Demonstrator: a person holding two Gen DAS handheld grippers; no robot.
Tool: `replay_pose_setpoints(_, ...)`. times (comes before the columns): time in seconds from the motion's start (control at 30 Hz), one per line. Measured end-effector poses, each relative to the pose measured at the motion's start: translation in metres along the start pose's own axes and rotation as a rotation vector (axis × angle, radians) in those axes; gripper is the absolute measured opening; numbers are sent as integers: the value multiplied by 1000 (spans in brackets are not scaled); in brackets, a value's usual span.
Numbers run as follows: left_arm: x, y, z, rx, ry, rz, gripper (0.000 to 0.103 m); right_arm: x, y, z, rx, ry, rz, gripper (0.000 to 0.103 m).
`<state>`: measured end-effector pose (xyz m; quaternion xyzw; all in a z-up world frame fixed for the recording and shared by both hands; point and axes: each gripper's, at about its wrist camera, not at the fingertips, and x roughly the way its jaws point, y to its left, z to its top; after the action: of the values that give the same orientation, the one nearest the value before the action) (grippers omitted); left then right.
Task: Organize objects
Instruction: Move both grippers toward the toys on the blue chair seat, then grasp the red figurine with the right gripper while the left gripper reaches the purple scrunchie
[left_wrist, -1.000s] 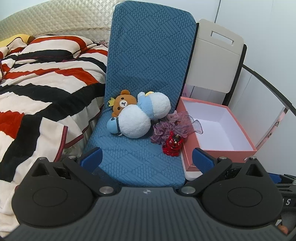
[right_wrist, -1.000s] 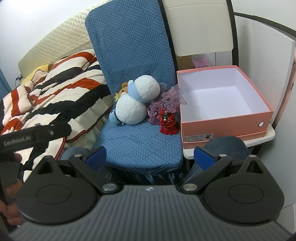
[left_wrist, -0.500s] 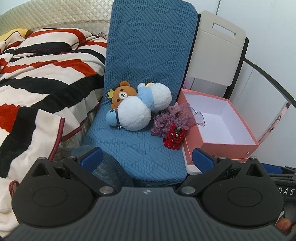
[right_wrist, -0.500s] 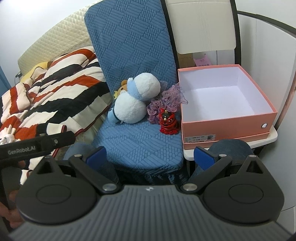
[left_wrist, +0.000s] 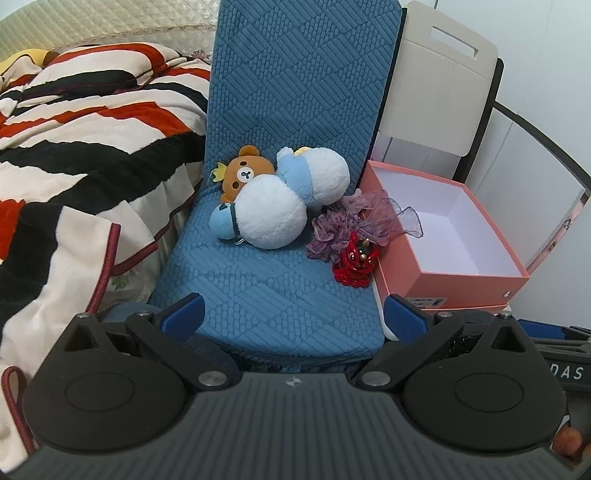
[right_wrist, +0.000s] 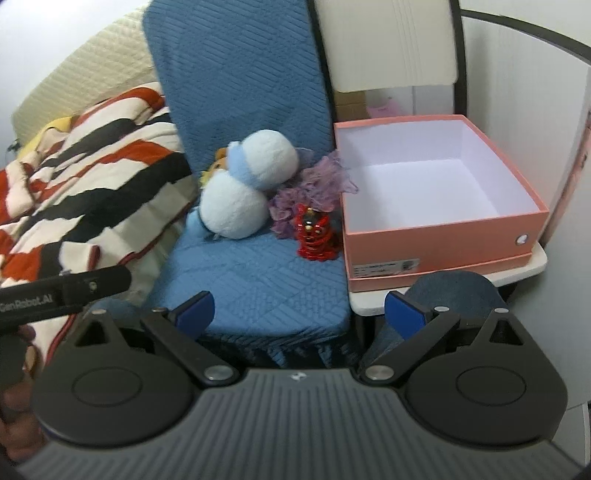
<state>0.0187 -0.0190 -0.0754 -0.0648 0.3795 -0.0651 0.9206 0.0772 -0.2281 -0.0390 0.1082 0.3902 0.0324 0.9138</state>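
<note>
On the blue quilted seat (left_wrist: 266, 288) (right_wrist: 255, 280) lie a white-and-blue plush (left_wrist: 273, 214) (right_wrist: 240, 195), a brown bear plush (left_wrist: 243, 175) partly under it, a purple mesh ruffle (left_wrist: 354, 221) (right_wrist: 314, 184) and a small red figurine (left_wrist: 355, 262) (right_wrist: 316, 234). An empty pink box (left_wrist: 454, 277) (right_wrist: 436, 243) with a white inside stands to their right. My left gripper (left_wrist: 291, 317) and right gripper (right_wrist: 299, 314) are both open, empty, and held back at the seat's front edge, well short of the toys.
A striped red, black and cream blanket (left_wrist: 74, 147) (right_wrist: 81, 184) covers the bed on the left. A white folding chair (left_wrist: 439, 85) stands behind the box. The box rests on a white surface (right_wrist: 517, 267). The other gripper's black body (right_wrist: 62, 286) shows at the left of the right wrist view.
The right gripper has moved forward toward the seat, so toys and box look larger. The left view has drifted back and tilted slightly; nothing on the seat has moved.
</note>
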Motion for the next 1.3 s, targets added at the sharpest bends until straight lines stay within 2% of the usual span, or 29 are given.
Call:
replay_pose_setpoints(0.07,9,3,2,-10,6,3,103,7,-3,2,5,10,10,100)
replay_pose_setpoints(0.2,27,4,7,-15,-11,-24,103,24,-2,6,-14,13,-24,100)
replay_pose_setpoints(0.37,59,3,17,-2,-18,-19,103,47,6,10,-66,-23,-40,100)
replay_pose_setpoints(0.43,74,6,21,-27,-20,-11,103,57,8,12,-87,-29,-34,100)
replay_pose_setpoints(0.53,100,10,29,-38,-10,-49,103,72,13,14,-127,-42,-32,99)
replay_pose_setpoints(0.6,118,11,34,-36,-3,-55,103,84,18,17,-173,-42,-22,94)
replay_pose_setpoints(0.67,138,11,39,-31,1,-70,103,96,22,19,-202,-45,-8,79)
replay_pose_setpoints(0.7,150,11,41,-36,5,-82,103,103,24,21,-222,-45,-14,75)
replay_pose_setpoints(0.93,218,16,51,-45,44,-177,103,150,32,20,-331,-69,-45,64)
replay_pose_setpoints(1.1,260,21,52,-4,87,-195,82,177,40,19,-433,-107,-86,61)
replay_pose_setpoints(1.17,271,23,53,-12,103,-227,72,188,41,19,-465,-117,-111,61)
replay_pose_setpoints(1.3,294,22,56,-14,138,-300,60,209,46,15,-533,-129,-155,61)
